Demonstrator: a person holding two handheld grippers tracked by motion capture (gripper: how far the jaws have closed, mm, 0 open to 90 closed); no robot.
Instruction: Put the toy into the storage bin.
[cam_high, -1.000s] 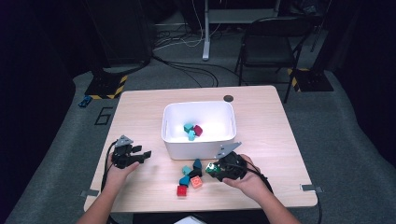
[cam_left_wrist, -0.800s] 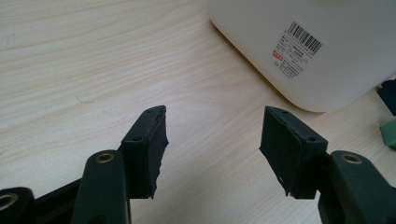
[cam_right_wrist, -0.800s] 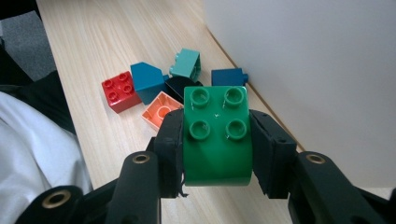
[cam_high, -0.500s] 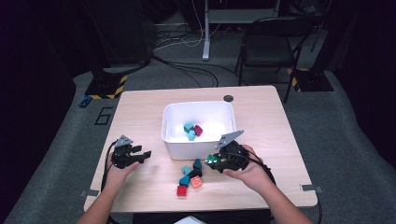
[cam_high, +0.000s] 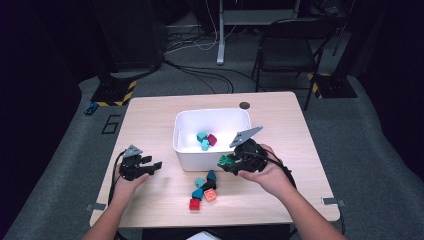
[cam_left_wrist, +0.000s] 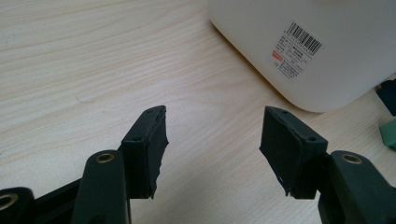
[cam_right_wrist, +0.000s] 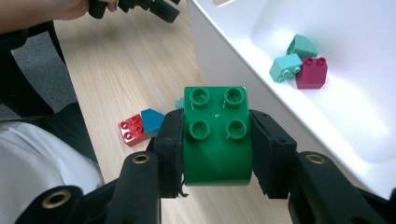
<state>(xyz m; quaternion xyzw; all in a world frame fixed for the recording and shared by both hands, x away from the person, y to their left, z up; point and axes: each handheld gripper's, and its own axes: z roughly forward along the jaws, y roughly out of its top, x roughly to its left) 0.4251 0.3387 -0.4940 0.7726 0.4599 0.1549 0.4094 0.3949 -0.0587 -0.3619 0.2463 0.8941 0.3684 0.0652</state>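
Note:
My right gripper (cam_high: 227, 162) is shut on a green four-stud brick (cam_right_wrist: 215, 135) and holds it in the air, studs up, just off the front right corner of the white bin (cam_high: 212, 116). In the bin lie two teal bricks (cam_right_wrist: 286, 66) and a magenta brick (cam_right_wrist: 311, 73). On the table below the gripper lies a small heap of loose bricks: red (cam_high: 194, 204), orange (cam_high: 210, 195), blue (cam_high: 211, 176) and teal (cam_high: 199, 182). My left gripper (cam_high: 150, 165) rests low over the table left of the bin, open, with only bare wood between its pads (cam_left_wrist: 149, 140).
A small black disc (cam_high: 244, 105) sits at the table's far edge behind the bin. The bin's side wall with a barcode label (cam_left_wrist: 299, 49) stands close ahead of the left gripper. A chair (cam_high: 285, 50) and cables stand on the floor beyond the table.
The right gripper has risen off the heap with the green brick and come closer to the bin's front rim. The left gripper has not moved.

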